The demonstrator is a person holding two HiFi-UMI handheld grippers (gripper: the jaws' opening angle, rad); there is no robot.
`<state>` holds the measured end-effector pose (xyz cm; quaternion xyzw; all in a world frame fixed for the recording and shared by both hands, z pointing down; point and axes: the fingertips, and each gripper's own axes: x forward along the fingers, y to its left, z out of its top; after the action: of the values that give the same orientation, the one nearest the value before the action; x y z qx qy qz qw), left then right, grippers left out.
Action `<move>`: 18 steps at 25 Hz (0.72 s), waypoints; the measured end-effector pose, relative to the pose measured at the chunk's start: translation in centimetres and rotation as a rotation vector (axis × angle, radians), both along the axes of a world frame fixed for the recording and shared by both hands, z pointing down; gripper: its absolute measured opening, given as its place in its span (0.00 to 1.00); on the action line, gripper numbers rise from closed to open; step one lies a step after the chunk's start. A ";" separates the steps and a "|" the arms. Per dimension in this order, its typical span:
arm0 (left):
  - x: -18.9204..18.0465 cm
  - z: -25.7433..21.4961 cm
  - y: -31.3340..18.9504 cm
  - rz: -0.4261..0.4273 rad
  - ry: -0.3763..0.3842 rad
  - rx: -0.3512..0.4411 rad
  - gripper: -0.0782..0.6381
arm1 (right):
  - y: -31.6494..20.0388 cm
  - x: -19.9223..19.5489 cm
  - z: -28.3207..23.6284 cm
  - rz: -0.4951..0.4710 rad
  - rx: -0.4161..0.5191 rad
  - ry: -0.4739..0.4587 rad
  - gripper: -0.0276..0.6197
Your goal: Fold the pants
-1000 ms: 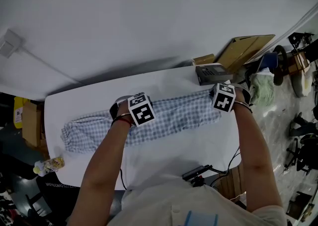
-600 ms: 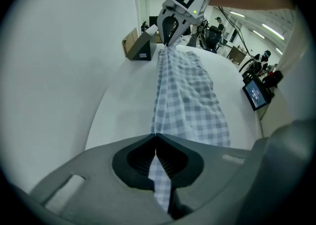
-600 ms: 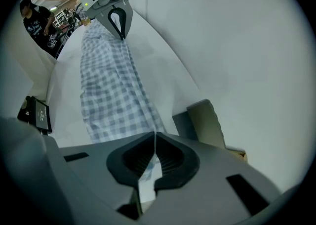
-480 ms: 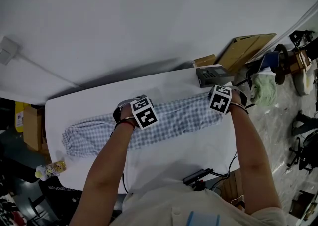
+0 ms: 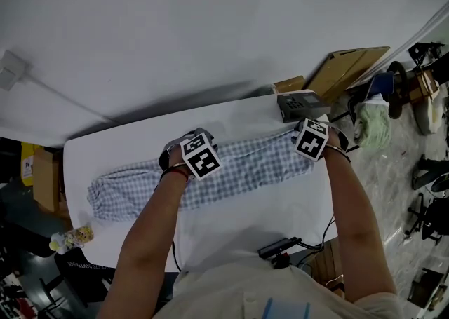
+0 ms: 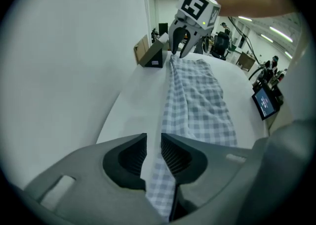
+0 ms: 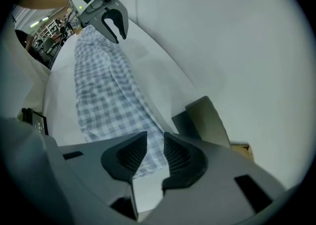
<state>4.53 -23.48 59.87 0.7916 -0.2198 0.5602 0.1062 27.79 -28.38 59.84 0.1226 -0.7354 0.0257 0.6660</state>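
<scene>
1. Head view: checked pants (image 5: 231,167) lie lengthwise along the white worktop (image 5: 280,205).
2. Left gripper (image 6: 153,144) — fingers just opening, a narrow gap, cloth edge loose between them.
3. Right gripper (image 7: 155,145) — fingers also just opening, narrow gap, over the pants' right end.

Left tool (image 6: 154,145): is pointing steeply down, jaws just opening, pants (image 6: 197,95) cloth lying unpinched in the gap. Right tool (image 7: 155,149): is pointing straight down, jaws likewise opening, cloth loose between them. Forearms (image 5: 151,219) are reaching forward, well apart.
</scene>
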 end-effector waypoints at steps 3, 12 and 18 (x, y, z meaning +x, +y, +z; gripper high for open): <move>-0.9 -1.0 -0.4 -0.072 0.060 -0.004 0.22 | 0.0 -0.1 -0.8 0.012 0.007 -0.026 0.22; -5.6 -3.3 1.9 -0.145 0.135 -0.021 0.22 | 1.9 -2.7 -2.2 -0.036 0.003 -0.074 0.17; -8.1 -3.8 5.1 -0.146 0.100 -0.047 0.21 | 4.6 -8.7 -3.4 -0.139 -0.005 -0.147 0.19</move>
<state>-3.54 -18.33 56.06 0.7976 -0.2582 0.5158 0.1764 19.10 -23.80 56.48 0.0674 -0.7888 -0.0102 0.6108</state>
